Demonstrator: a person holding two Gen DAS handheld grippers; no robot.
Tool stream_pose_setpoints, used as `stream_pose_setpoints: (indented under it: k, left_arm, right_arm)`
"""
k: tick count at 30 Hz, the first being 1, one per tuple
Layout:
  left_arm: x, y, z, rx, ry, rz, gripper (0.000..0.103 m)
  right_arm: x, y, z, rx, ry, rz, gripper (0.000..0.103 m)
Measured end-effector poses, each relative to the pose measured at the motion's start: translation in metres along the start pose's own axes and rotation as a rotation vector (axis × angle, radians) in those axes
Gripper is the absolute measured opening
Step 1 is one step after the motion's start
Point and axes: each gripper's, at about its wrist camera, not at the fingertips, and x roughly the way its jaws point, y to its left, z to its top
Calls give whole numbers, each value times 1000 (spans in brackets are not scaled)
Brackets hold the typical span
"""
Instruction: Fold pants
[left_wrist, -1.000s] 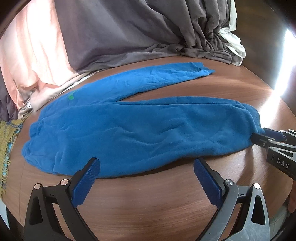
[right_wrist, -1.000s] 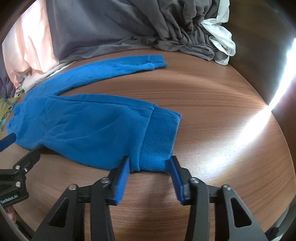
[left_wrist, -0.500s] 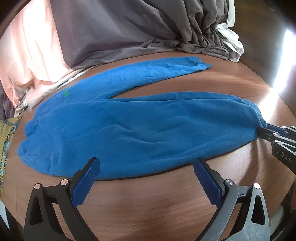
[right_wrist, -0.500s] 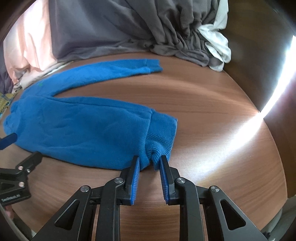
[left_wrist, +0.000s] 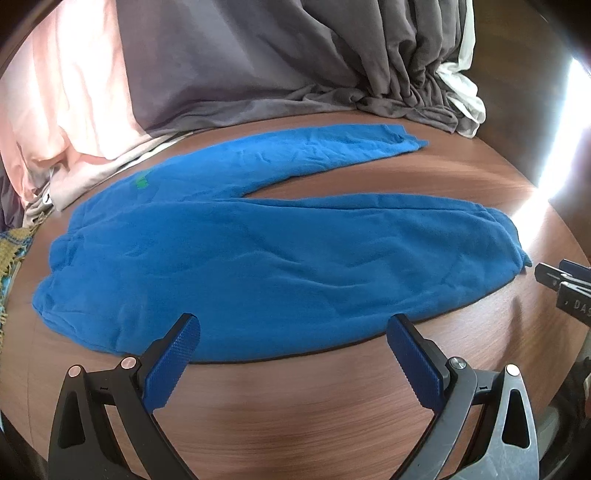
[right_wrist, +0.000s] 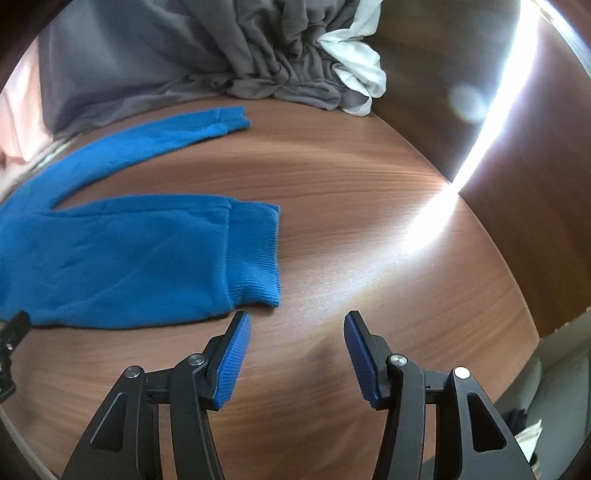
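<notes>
Blue pants (left_wrist: 258, 258) lie flat on the wooden table (left_wrist: 295, 406), legs spread in a V, waist at the left, cuffs at the right. My left gripper (left_wrist: 293, 354) is open and empty, just in front of the near leg's lower edge. My right gripper (right_wrist: 297, 354) is open and empty, just in front and to the right of the near leg's ribbed cuff (right_wrist: 255, 254), not touching it. The right gripper also shows in the left wrist view (left_wrist: 554, 275), just off the cuff. The far leg (right_wrist: 147, 144) lies flat.
A heap of grey cloth (left_wrist: 295, 66) with a white piece (right_wrist: 354, 70) lies along the table's far edge. Pink cloth (left_wrist: 55, 110) and a yellow woven cloth (left_wrist: 11, 251) lie at the left. Bright glare (right_wrist: 443, 192) crosses the table's right edge.
My right gripper closed on the near leg's cuff, then let it go, opened wide and drew back to the right. The cuff lies flat again. My left gripper stayed open.
</notes>
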Motion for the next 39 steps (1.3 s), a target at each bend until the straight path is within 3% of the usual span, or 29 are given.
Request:
stream_pose_setpoints:
  k: [8, 14, 24, 31, 39]
  left_arm:
    - [-31, 63, 5, -13, -65, -48, 103]
    - [-53, 135, 9, -49, -115, -15, 103]
    - [-49, 248, -4, -109, -90, 54, 97]
    - [-41, 284, -17, -149, -56, 84, 95]
    - [-23, 297, -21, -178, -33, 154, 91]
  right_arm:
    - [-52, 53, -1, 44, -107, 63, 58]
    - [-86, 115, 2, 51, -155, 113, 59]
    - [-98, 207, -12, 119, -160, 161, 60]
    - [-92, 239, -22, 164, -116, 172, 60]
    - [-62, 246, -23, 221, -36, 188, 60]
